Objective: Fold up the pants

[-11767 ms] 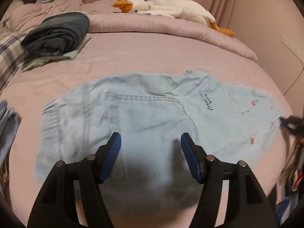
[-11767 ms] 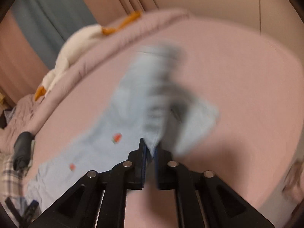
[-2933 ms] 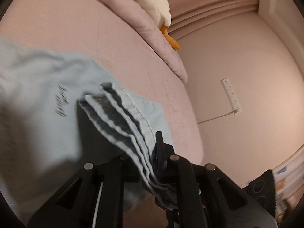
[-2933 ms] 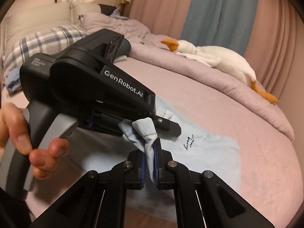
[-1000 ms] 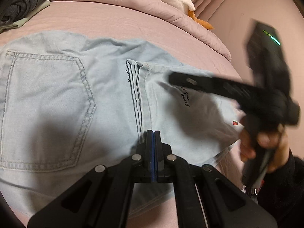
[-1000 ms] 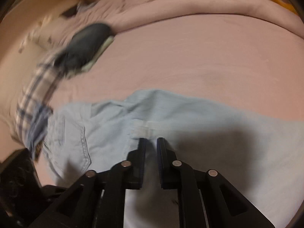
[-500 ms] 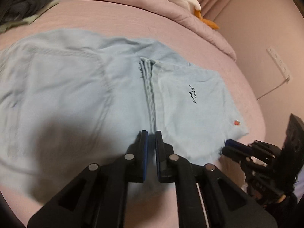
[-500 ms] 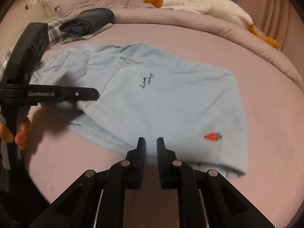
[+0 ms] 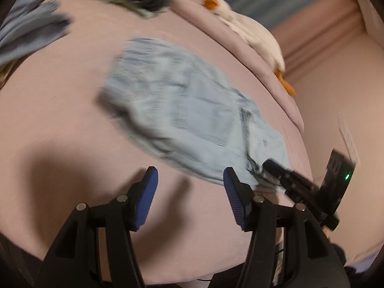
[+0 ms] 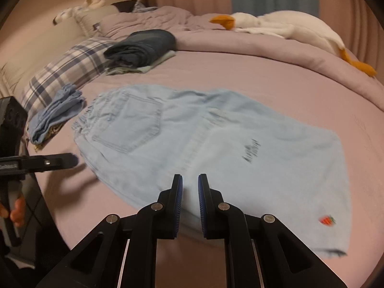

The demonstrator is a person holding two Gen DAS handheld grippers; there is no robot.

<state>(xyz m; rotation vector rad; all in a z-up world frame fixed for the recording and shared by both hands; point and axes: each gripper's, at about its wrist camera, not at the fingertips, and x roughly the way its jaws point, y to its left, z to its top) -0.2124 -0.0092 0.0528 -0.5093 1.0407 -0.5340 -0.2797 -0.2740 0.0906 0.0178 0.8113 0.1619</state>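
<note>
Light blue denim pants [image 10: 216,144] lie flat on the pink bed, legs folded over once, back pocket and waistband to the left, a small strawberry patch at the near right. In the left wrist view the pants [image 9: 182,110] look blurred. My left gripper [image 9: 189,187] is wide open and empty over bare sheet near the front edge; it also shows in the right wrist view [image 10: 72,160]. My right gripper [image 10: 190,192] hovers over the pants' near edge, jaws slightly apart, holding nothing; it shows at the pants' corner in the left wrist view [image 9: 271,165].
A stack of folded dark jeans [image 10: 144,45] sits at the back left beside a plaid pillow [image 10: 69,72]. A crumpled blue garment [image 10: 57,112] lies left of the pants. A plush goose [image 10: 283,28] lies on the bunched duvet [image 10: 240,45] at the back.
My left gripper has opened wide and pulled back left, away from the pants. My right gripper has opened a little and stayed over the near edge.
</note>
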